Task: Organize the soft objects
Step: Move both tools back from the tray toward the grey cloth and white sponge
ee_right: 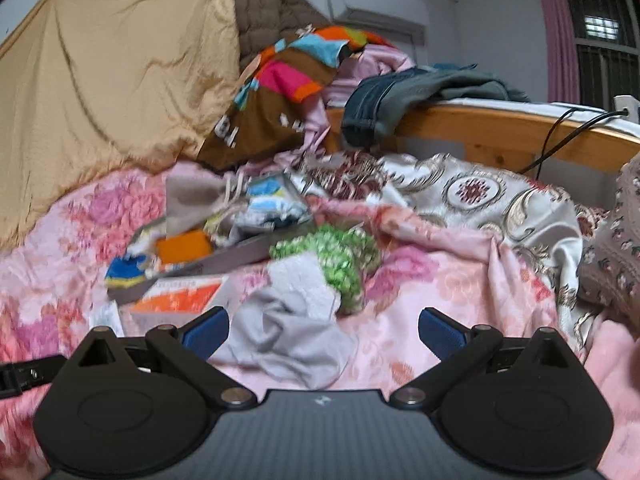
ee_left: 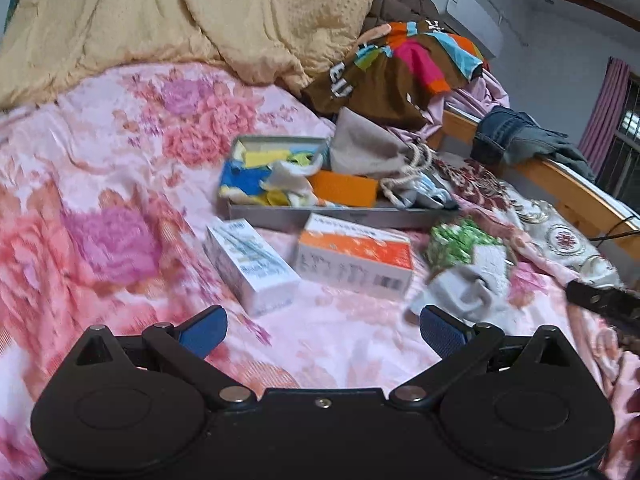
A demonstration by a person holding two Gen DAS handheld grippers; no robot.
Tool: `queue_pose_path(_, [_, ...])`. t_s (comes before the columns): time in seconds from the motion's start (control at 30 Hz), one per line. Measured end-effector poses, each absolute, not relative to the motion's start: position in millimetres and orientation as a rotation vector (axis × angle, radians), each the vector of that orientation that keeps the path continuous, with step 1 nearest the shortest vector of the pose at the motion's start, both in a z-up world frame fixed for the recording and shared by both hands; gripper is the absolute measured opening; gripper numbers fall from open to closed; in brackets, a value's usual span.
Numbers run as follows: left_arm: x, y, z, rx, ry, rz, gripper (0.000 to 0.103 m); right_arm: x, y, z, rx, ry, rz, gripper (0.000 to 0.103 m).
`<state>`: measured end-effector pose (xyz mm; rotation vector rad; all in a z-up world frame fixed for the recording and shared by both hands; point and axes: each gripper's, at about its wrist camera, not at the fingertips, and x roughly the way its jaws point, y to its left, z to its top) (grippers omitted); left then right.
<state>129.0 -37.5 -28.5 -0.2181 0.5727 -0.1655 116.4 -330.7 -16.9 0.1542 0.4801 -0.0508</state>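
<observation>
Both claws, left gripper (ee_left: 323, 330) and right gripper (ee_right: 323, 330), are spread wide and holding nothing over the bed (ee_left: 120, 208), grey cloth (ee_right: 288, 332) right by the right one, tray (ee_left: 320, 216) further back.

Bed (ee_left: 100, 168) under a pink floral cover. Lying on it: grey tray (ee_left: 320, 216) of mixed cloths, white box (ee_left: 250, 266) and orange-and-white box (ee_left: 354, 256) side by side just in front of it. Grey sock (ee_right: 284, 332) touches green patterned cloth (ee_right: 340, 264). Tan quilt (ee_left: 180, 16) heaped behind; ornate cream fabric (ee_right: 480, 200) bunched near the wooden bed rail (ee_right: 500, 128).
</observation>
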Motion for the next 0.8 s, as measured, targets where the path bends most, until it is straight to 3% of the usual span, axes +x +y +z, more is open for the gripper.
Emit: queue_pose_path(0.8, [155,-62,-54,-0.172,0.676,-0.316,0.102,129,-324,-42,0.114,0.551,-0.021,0.103])
